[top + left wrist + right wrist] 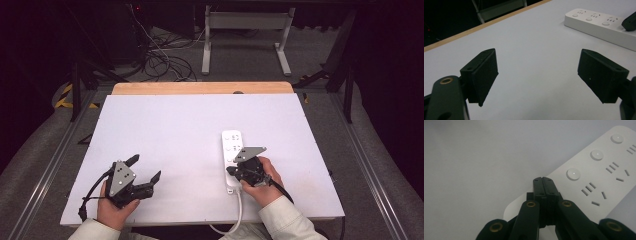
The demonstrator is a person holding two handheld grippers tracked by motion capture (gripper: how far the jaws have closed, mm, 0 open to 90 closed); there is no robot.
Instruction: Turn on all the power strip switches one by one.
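White table (175,130) with white power strip (231,145)

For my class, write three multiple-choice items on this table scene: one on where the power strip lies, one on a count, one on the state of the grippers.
1. Where does the power strip lie on the white table?
A. far left corner
B. right of centre, toward the near edge
C. on the floor

2. How many round buttons show on the strip in the right gripper view?
A. one
B. three
C. six

3. How do the jaws stand?
A. left gripper open, right gripper shut
B. both open
C. left shut, right open

Answers: 1 B, the high view shows it by the person's right hand. 2 B, three white buttons in a row. 3 A, left jaws are wide apart; right jaws meet over the strip.
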